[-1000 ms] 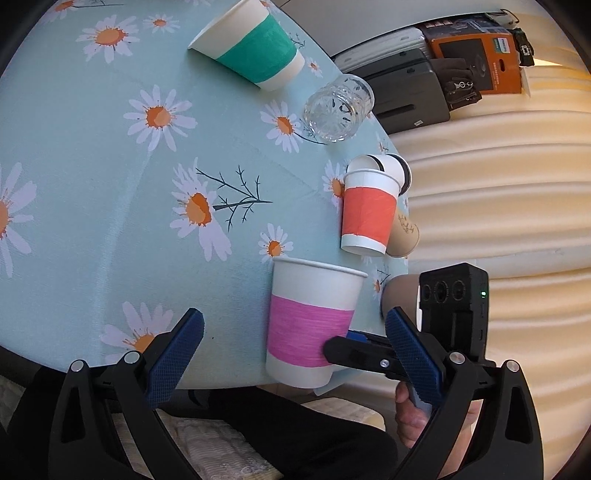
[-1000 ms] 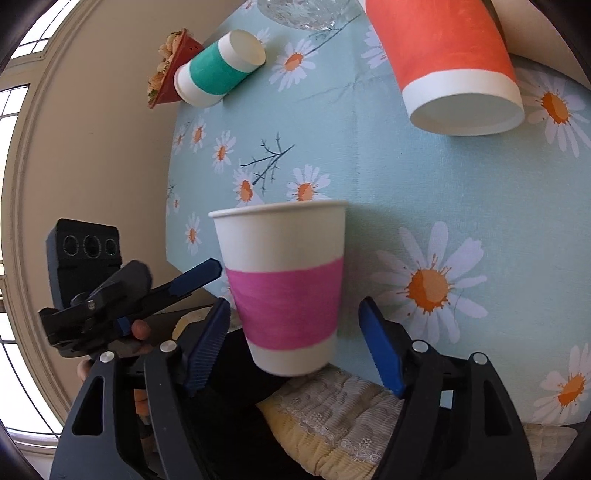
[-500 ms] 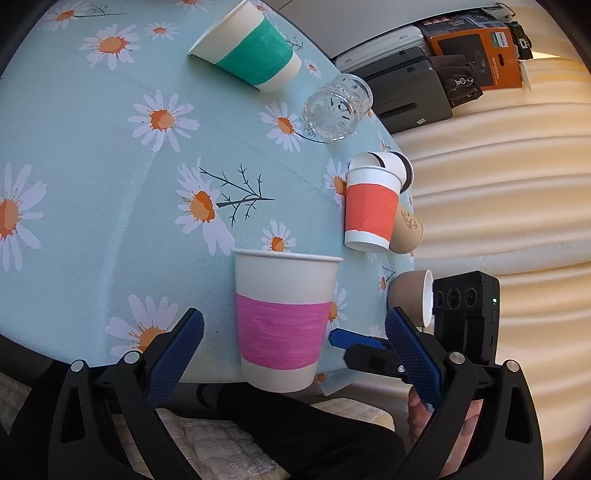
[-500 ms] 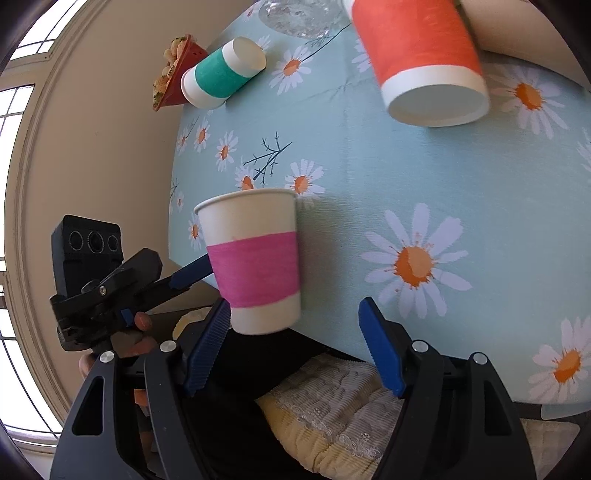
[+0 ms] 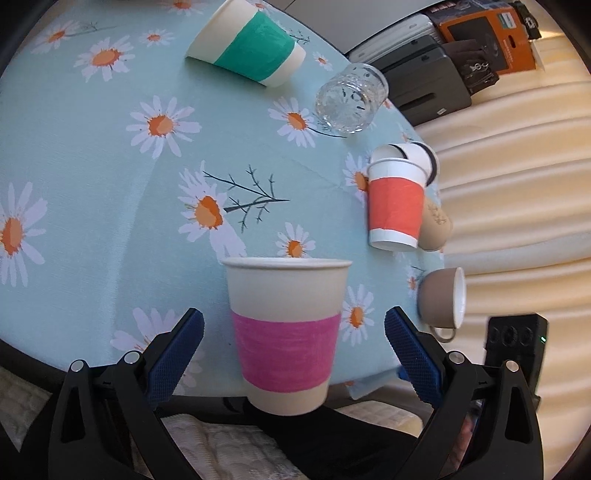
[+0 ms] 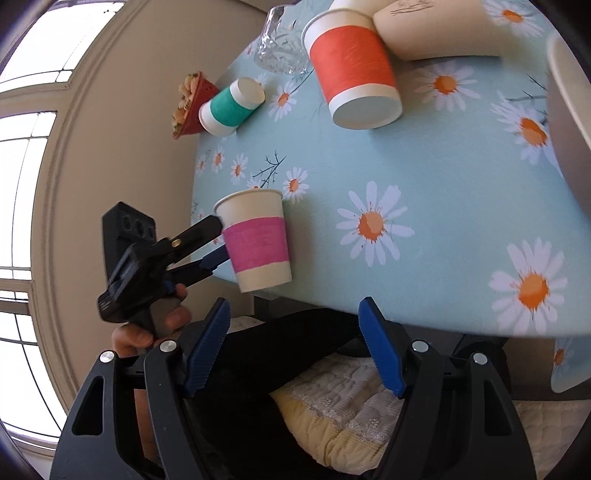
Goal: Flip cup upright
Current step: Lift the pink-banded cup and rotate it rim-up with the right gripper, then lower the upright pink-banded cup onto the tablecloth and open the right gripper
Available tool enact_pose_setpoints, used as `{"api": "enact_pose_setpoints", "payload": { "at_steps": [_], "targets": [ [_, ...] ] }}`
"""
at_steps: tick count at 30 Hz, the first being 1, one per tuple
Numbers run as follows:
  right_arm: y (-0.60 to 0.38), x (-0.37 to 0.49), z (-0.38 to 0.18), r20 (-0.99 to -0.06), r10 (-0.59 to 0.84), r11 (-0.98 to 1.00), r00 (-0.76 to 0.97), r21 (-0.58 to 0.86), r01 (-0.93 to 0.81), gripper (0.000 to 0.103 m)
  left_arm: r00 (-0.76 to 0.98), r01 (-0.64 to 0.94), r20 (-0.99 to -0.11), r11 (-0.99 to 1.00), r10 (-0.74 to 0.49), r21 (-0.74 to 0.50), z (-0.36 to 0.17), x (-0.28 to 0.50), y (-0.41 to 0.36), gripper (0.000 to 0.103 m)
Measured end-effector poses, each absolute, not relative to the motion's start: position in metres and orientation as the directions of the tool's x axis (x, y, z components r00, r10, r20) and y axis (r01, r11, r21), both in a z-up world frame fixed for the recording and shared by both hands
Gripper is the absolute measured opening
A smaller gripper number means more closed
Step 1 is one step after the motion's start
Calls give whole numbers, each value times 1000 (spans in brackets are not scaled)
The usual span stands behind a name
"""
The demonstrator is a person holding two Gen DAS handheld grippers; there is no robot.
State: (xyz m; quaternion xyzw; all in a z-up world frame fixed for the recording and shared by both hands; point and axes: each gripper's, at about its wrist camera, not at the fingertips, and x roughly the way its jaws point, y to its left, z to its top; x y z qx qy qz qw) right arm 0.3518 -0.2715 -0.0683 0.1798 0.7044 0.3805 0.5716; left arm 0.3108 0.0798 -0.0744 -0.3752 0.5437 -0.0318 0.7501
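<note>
Left wrist view, cup: the pink-banded cup (image 5: pixel 284 332) stands upright, mouth up, at the near edge of the worktop (image 5: pixel 92 166), between the left gripper's (image 5: pixel 293 356) two blue pads (image 5: pixel 175 356).
Left wrist view, gripper: the left gripper is spread wide, with a gap showing on each side of the cup; it grasps nothing.
Left wrist view, only here: a brown mug (image 5: pixel 441 299) lies on its side at the worktop's right edge, and black cases (image 5: pixel 424 77) with an orange box (image 5: pixel 487 35) sit beyond the worktop.
Left wrist view, surroundings: a green-banded cup (image 5: pixel 251 50) and a clear glass (image 5: pixel 351 98) lie on their sides farther back; an orange-banded cup (image 5: pixel 397 206) lies mouth away, touching a tan cup (image 5: pixel 437 225).
Right wrist view, cup: the pink-banded cup (image 6: pixel 256 243) is upright at the worktop's (image 6: pixel 424 184) corner edge.
Right wrist view, only here: the left gripper (image 6: pixel 218 242) is seen from the side, held in a hand (image 6: pixel 147 325), its fingers reaching to the cup's wall; contact cannot be judged. Windows, a wall and a red wedge-shaped item (image 6: pixel 192 105) by the green-banded cup (image 6: pixel 231 107) also show.
Right wrist view, gripper: the right gripper (image 6: pixel 295 347) is released, wide apart, off the worktop's near edge and well short of the cup, above dark cloth and a cream cushion (image 6: pixel 351 406).
</note>
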Motion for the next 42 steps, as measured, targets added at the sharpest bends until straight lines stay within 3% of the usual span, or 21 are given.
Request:
{"api": "enact_pose_setpoints", "payload": {
  "at_steps": [3,5,13,19,30,38,42],
  "targets": [
    [-280,345,-64,-638,720,617,-271,768,-171,72,383,-362,-815,741,-435,-565,-76,315,75,95],
    [-282,342,-62,-622,737,599,-265,782,-169,72,373,-353,-823,755,-428,-552,-76,317,71,85],
    [-292,328,-71,-558,793,539,-245,829,-146,72,338,-333,-855,800,-393,-499,-77,326,54,64],
    [-299,318,-92,-480,846,478,-233,876,-67,72,325,-326,-870,820,-371,-471,-76,331,44,64],
    [-303,302,-55,-494,862,463,-111,858,-223,72,433,-241,-845,863,-314,-444,-47,324,32,64],
    [-303,282,-21,-552,833,514,25,758,-400,72,636,-163,-750,919,-180,-359,-23,291,18,64],
    [-310,278,-17,-535,842,507,61,749,-426,72,726,-166,-681,936,-97,-310,-20,277,14,64]
  ]
}}
